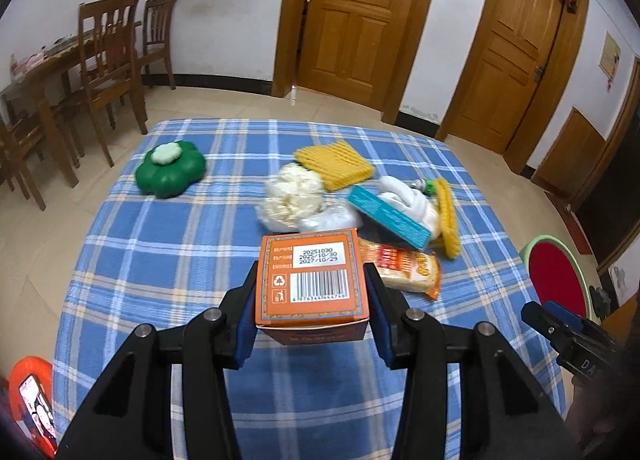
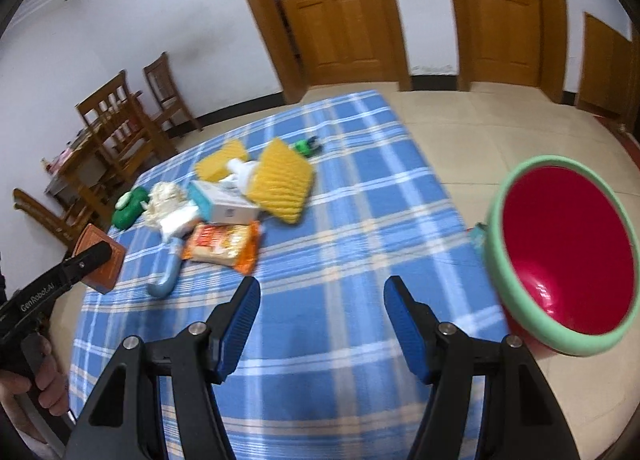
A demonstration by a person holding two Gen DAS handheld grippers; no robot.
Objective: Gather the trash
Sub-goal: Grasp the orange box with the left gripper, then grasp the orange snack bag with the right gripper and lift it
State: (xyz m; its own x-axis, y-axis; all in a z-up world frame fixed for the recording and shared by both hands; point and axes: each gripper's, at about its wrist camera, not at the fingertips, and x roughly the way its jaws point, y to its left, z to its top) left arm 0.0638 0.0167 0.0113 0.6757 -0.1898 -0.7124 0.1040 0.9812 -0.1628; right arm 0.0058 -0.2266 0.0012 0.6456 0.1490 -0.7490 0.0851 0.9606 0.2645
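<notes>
Orange cardboard fills the centre of the left wrist view: a small box [image 1: 314,280] with a barcode and printed dates on its top face sits clamped between the blue pads of the left gripper [image 1: 314,312], lifted clear of the blue plaid cloth [image 1: 160,252] below it. In the right wrist view the same box shows at the left edge, held in the black fingers above the cloth's near left corner, with a hand [image 2: 38,380] on the handle at lower left.

Beyond the box, in the middle of the left wrist view, lies a loose heap: an orange snack packet [image 1: 404,266] just right of the box, a teal carton [image 1: 388,215] above it, a white plastic bag [image 1: 294,199], two yellow sponges [image 1: 336,161] and a white bottle [image 1: 404,195]. A green flower-shaped case [image 1: 170,167] sits apart at the upper left of the cloth.

The right gripper [image 2: 320,300] hangs at the bottom centre of its own view with its jaws well apart and nothing between them, only plaid cloth beneath. At the right of that frame stands a bin [image 2: 496,227] with a green rim and red inside, on the tiled floor just beside the cloth's edge.
</notes>
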